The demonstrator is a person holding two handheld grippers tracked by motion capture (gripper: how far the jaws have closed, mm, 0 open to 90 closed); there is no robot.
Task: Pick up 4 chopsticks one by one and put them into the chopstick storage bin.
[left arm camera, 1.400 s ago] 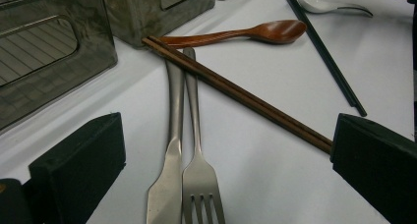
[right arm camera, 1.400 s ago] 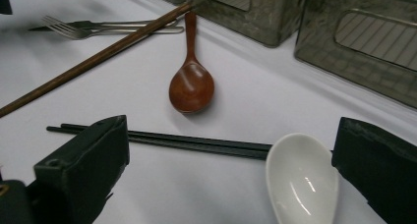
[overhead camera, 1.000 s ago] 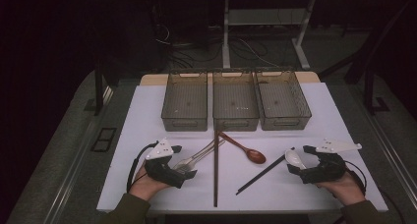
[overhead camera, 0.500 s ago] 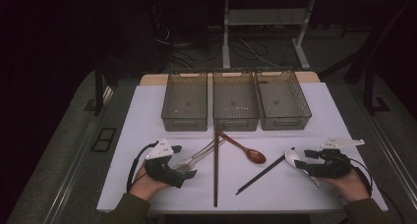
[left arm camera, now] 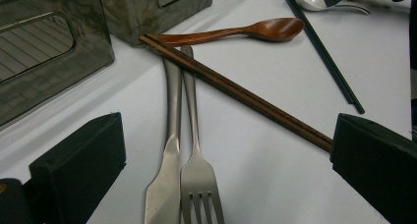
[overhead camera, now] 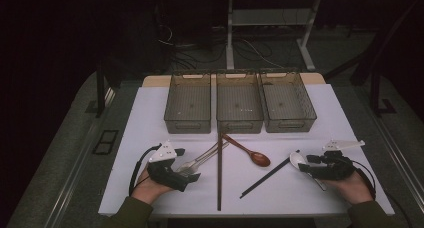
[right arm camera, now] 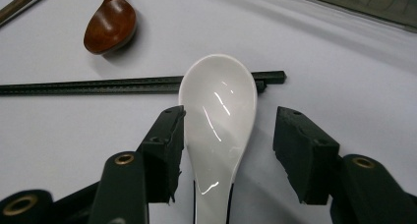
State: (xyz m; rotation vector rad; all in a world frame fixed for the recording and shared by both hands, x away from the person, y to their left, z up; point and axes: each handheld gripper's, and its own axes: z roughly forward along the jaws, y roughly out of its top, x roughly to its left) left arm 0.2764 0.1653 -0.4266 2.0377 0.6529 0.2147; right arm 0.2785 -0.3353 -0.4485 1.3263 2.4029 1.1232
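Observation:
My right gripper [right arm camera: 231,133] lies low on the white sheet with a white ceramic spoon [right arm camera: 219,121] between its jaws. The jaws have just been closing; one pad is at the spoon's edge, the other stands clear, so it is open. The spoon [overhead camera: 298,159] rests on the end of the black chopsticks [right arm camera: 98,85]. My left gripper [left arm camera: 226,160] is open wide over a steel knife [left arm camera: 169,135] and fork [left arm camera: 196,170] lying side by side. Brown chopsticks [left arm camera: 236,91] cross their handles. A wooden spoon [overhead camera: 250,152] lies in the middle.
Three empty smoky plastic bins [overhead camera: 188,102] [overhead camera: 239,102] [overhead camera: 287,100] stand in a row at the back of the white sheet [overhead camera: 150,118]. The brown chopsticks [overhead camera: 219,173] run from the middle bin toward the front edge. Dark floor surrounds the table.
The right gripper's jaws have narrowed around the white spoon, and the hand has shifted only slightly. The left hand and the cutlery have stayed put.

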